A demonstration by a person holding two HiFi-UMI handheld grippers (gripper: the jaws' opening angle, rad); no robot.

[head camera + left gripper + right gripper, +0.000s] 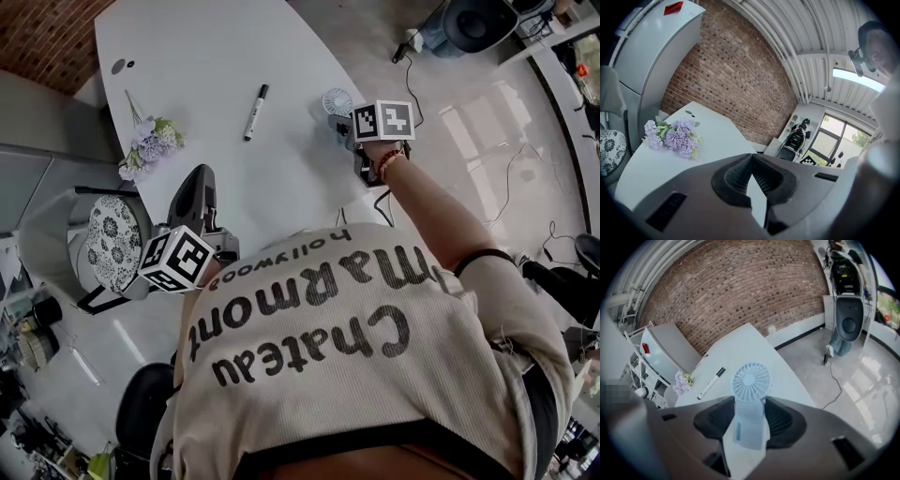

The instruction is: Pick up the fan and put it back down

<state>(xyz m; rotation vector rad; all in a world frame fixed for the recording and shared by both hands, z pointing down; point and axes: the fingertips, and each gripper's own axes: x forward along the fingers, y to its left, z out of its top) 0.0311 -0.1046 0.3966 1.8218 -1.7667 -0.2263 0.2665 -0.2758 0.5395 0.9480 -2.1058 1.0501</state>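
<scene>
The left gripper [752, 161] hangs over the near edge of the table [206, 66]. Its jaws are pressed together at the tips with nothing between them, so it plays no part for now. The right gripper [750, 411] reaches over the table's right edge, and its jaws pinch the handle of the fan [751, 382], whose round head stands clear above the pads. Farther in on the table lie a pen [256, 112] and flowers [150, 145]. The grasp looks done. I cannot tell whether the fan's base is off the table yet. Setting it back down and letting go are left.
</scene>
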